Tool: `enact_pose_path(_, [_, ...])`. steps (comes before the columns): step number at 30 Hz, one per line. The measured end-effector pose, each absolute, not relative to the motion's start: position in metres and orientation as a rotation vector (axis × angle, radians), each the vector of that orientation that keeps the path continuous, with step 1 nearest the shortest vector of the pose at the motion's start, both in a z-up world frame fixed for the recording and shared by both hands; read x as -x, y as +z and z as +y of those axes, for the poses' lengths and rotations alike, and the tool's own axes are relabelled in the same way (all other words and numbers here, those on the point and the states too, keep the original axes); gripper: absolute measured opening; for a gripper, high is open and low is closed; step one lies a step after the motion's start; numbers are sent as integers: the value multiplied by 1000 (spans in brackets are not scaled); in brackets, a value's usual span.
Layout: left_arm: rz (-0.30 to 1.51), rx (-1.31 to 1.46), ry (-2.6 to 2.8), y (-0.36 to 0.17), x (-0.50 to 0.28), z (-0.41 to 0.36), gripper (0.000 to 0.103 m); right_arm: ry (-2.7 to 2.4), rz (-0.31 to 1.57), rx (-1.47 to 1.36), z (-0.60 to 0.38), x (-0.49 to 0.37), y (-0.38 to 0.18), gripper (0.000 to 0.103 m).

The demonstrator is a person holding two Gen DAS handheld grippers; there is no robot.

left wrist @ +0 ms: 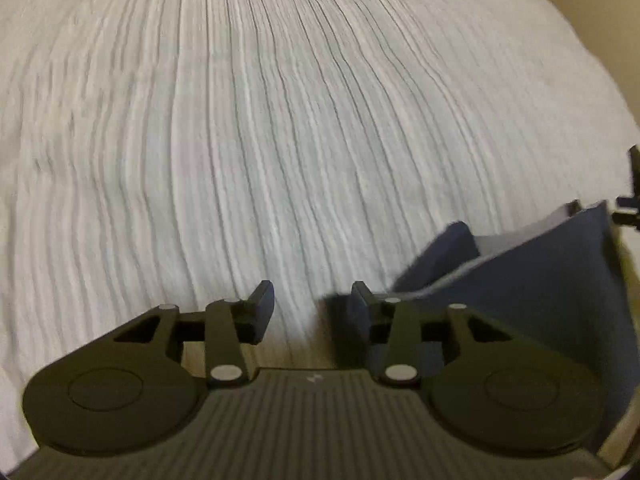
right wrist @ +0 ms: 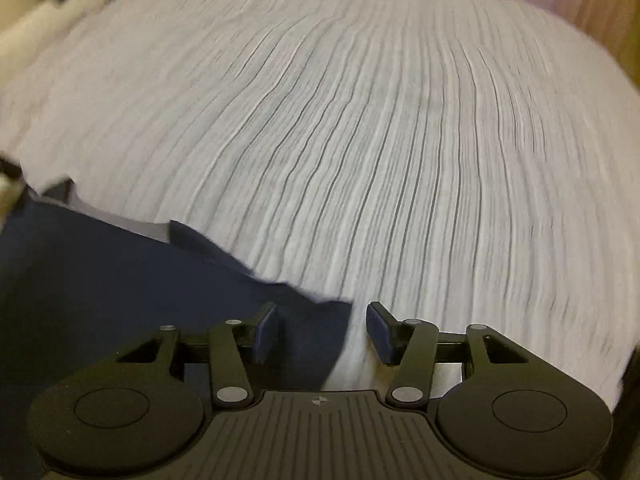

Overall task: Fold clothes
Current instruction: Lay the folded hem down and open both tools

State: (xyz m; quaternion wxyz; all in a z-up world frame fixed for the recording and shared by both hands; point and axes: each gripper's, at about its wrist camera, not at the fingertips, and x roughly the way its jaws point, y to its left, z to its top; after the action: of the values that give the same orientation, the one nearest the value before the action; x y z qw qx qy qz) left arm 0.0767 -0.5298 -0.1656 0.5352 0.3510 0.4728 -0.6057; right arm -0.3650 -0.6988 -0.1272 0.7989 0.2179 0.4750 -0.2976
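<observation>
The dark navy fabric garment (right wrist: pixel 120 272) lies on a bed covered with a white ribbed bedspread (right wrist: pixel 360 140), near its edge. In the right wrist view it fills the lower left, and 1 corner of it reaches in between the fingers of the right claw (right wrist: pixel 322 334). That claw is released: its jaws stand apart and neither pad presses the cloth. In the left wrist view the same garment (left wrist: pixel 520 300) sits at lower right, with a raised fold showing a paler grey inner face. The left claw (left wrist: pixel 312 308) is also released, with only bedspread showing in the gap between its jaws, and the cloth lies just beside its right finger.

The likely risk from here is that the loose corners slump or the raised fold falls open, since nothing pins them; a claw dragged away low could also snag the edge and pull the layers askew.

Both claws point steeply down at the bed, the garment between the 2.
</observation>
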Motion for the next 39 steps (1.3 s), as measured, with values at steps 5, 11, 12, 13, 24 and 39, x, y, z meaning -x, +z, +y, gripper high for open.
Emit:
enact_pose_path(5, [1188,-829,-1464,-190,-70,-529,36,-658,970,-646,-703,381,-145,52])
enact_pose_path(11, [1166,-806,-1474,-192,-66,-529,1,-690,841,-845,-725,388,-166,23])
enact_pose_path(12, [1134,-817,-1484,-186,-64,-526,1,-705,836,-869,-728,390,-164,1])
enact_pose_path(13, [1090,-832,-1498,-179,-61,-523,0,-716,825,-884,-729,397,-159,1])
enact_pose_path(24, [989,-758,-1509,-159,-61,-521,1,-799,754,-770,-738,411,-127,0])
enact_pose_path(39, [978,-847,-1352,-194,-41,-513,10,-871,915,-608,-723,385,-142,46])
